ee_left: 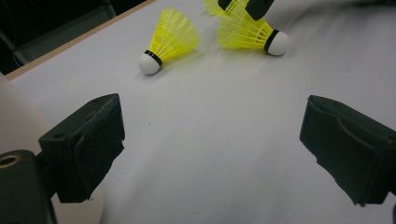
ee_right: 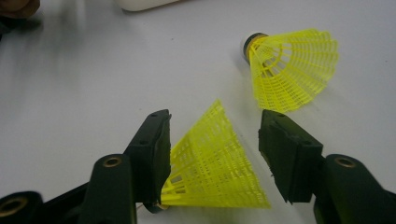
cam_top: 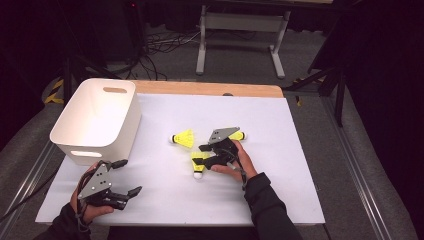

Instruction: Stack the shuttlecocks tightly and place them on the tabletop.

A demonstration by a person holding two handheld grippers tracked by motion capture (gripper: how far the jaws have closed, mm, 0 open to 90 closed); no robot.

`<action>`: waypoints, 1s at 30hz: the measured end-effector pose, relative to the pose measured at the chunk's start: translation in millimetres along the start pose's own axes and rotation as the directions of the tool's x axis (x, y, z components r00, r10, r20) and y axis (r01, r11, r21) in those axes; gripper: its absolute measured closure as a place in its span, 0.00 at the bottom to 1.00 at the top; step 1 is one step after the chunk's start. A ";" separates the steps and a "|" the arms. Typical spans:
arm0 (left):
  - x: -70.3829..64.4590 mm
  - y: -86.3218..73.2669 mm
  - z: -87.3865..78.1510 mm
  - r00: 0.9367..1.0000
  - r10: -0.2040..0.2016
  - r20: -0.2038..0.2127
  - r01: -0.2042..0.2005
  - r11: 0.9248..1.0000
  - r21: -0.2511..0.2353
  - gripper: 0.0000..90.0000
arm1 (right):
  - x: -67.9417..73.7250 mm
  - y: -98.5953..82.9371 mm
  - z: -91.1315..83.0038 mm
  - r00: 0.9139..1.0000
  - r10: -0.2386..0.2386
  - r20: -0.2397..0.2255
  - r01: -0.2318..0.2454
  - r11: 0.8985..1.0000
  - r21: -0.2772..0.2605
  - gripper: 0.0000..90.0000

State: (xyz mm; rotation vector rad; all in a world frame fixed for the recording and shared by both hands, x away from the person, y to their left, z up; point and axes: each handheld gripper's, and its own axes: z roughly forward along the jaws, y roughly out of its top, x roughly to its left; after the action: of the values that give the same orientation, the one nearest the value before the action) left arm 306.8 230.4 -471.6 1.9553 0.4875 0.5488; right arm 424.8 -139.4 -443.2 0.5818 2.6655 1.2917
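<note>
On the white table (cam_top: 165,200) beside a white bin (cam_top: 95,120), the right tongs (ee_right: 214,140) straddle a yellow shuttlecock (ee_right: 212,163), jaws apart around its skirt. The left tongs (ee_left: 210,149) gape wide, empty. Featherlight, its mesh skirt likely crushes; better gripped gently near the cork.

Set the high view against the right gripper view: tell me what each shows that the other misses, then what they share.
High view: the white bin with its open top and handle slots, a third shuttlecock farther right, and the left hand-held gripper, open, near the table's front edge.

Right gripper view: the mesh skirt of the nearest shuttlecock close up, with one jaw of the right hand-held gripper touching it and the other apart from it.

Both: that shuttlecock between the open jaws, a second shuttlecock lying beyond it, and the white table cover.
</note>
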 end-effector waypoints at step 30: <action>0.0 0.7 -0.5 1.000 0.005 -0.005 -0.005 1.000 0.003 0.08 | 16.2 4.9 -29.2 0.999 -0.048 -0.010 0.045 0.982 -0.183 1.00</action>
State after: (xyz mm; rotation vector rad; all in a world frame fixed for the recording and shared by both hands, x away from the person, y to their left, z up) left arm 306.6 230.5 -470.8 1.9592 0.4871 0.5568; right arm 403.4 -151.6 -420.2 0.4846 2.5182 1.5110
